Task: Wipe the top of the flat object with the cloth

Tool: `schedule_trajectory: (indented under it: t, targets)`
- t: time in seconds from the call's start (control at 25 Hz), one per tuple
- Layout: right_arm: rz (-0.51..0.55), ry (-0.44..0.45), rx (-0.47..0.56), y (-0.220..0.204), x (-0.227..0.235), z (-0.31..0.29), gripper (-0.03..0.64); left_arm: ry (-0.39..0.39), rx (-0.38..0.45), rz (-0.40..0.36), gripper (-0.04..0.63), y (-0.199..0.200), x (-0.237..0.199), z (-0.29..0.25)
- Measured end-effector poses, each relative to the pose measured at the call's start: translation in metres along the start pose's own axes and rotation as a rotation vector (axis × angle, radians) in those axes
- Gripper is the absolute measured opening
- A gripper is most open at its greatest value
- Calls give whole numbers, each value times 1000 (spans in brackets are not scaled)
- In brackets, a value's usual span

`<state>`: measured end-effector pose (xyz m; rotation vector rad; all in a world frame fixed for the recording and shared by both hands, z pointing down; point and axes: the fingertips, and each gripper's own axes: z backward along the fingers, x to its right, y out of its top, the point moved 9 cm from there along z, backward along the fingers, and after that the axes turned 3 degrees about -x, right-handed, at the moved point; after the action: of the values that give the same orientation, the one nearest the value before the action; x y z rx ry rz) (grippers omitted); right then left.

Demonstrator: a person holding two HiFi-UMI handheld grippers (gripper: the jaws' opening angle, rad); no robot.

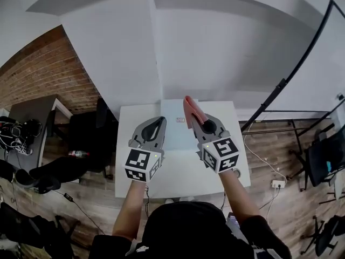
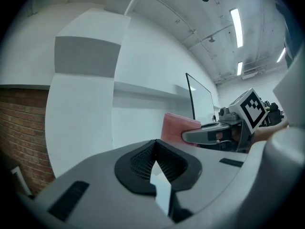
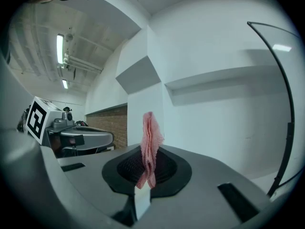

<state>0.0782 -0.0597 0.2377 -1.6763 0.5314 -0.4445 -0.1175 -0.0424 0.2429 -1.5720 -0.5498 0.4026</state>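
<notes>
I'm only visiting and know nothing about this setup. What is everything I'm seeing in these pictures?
table: one, white, middle of the room
flat panel: one, pale blue, lying on the table's far side
cloth: one, pink, sticking out of the right gripper's jaws
brick wall: one, reddish brown, left
desk: one, dark, far left
socket strip: one, white, on the wood floor at right
pole: one, black, slanting up at right
left gripper: one, grey, shut, empty
right gripper: one, grey, shut on the cloth
forearms: two, bare, bottom of the head view
</notes>
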Motion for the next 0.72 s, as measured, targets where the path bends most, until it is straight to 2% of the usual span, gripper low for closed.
schedule_trajectory:
  t: [0.72]
  targets:
    - [30,10,16,6,-12,22,43,-26,26,33,11,12,18,7]
